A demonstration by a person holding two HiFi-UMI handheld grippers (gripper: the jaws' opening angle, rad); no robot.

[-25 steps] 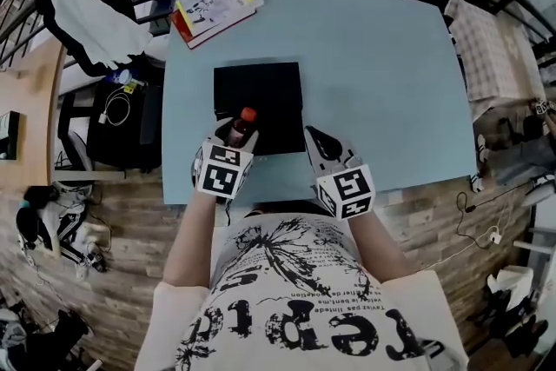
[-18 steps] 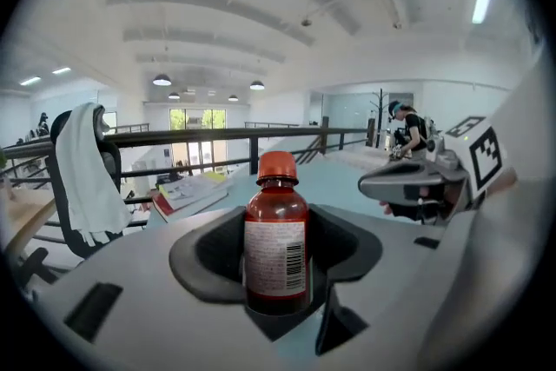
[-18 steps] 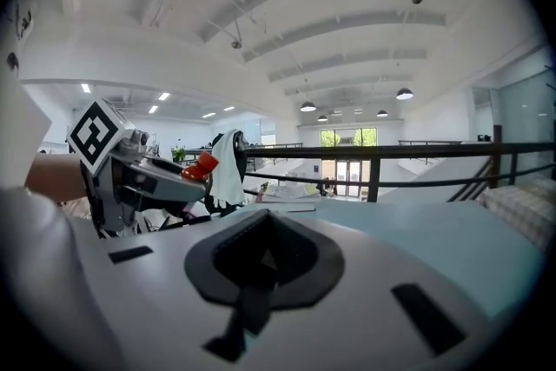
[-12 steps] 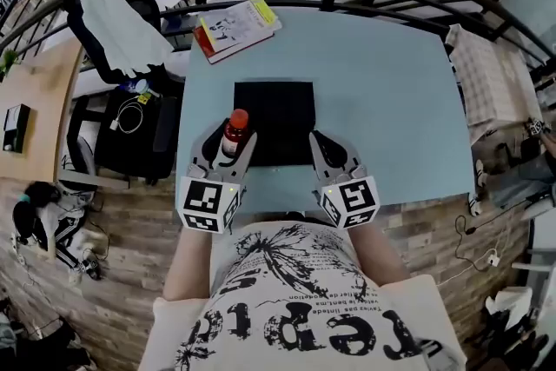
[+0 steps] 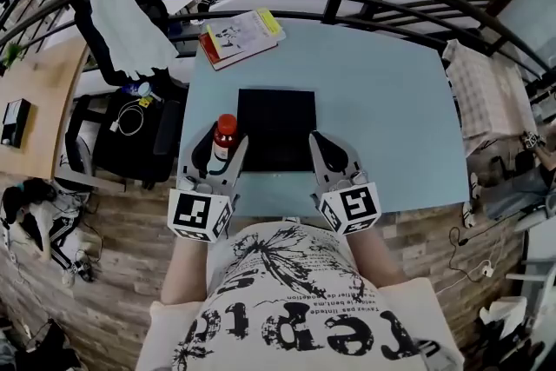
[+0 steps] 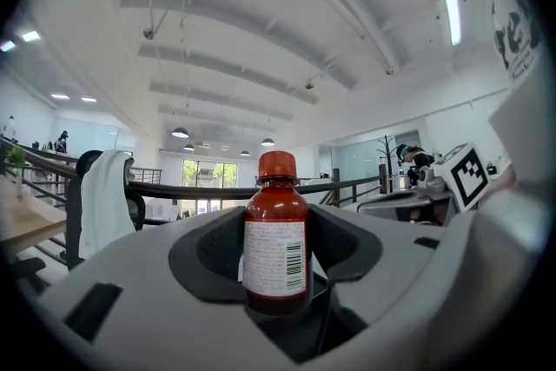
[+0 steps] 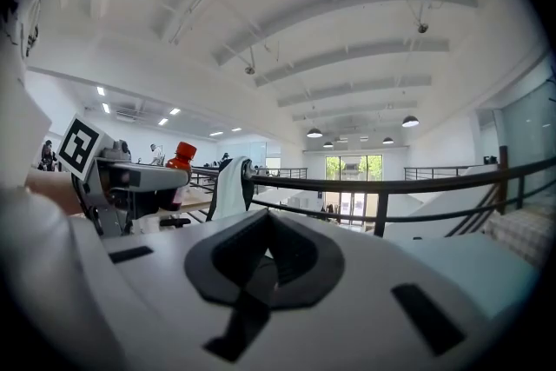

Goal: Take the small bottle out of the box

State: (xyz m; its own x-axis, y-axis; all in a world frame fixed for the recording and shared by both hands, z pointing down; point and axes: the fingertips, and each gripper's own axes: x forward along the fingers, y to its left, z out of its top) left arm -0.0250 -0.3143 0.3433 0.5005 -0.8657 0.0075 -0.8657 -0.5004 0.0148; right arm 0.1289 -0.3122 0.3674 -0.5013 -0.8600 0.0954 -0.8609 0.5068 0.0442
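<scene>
- The fingers (image 6: 148,274) of the left gripper (image 5: 219,154) are clamped on the small bottle (image 6: 276,248), one on each side of its brown body.
- The bottle stands straight up in that grip. Its red cap is on top and its white label faces the left gripper view.
- The fingers (image 7: 365,274) of the right gripper (image 5: 323,148) are together, with nothing between them.
- In the head view the bottle is left of middle, just past the left side of the black box (image 5: 276,130). It is not inside the box any more.
- The box lies flat in the middle of the blue tabletop (image 5: 391,100), between the two grippers.
- A book (image 5: 239,35) lies at the upper left of the tabletop, well apart from the bottle.
- I think the taking-out step is nearly done, because the bottle looks lifted clear of the box.
- The next move calls for a bare spot on the tabletop beside the box. The bottle should go down slowly and stay straight up.
- It is tall and thin, so it could tip over. The fingers should open only once its bottom rests flat.
</scene>
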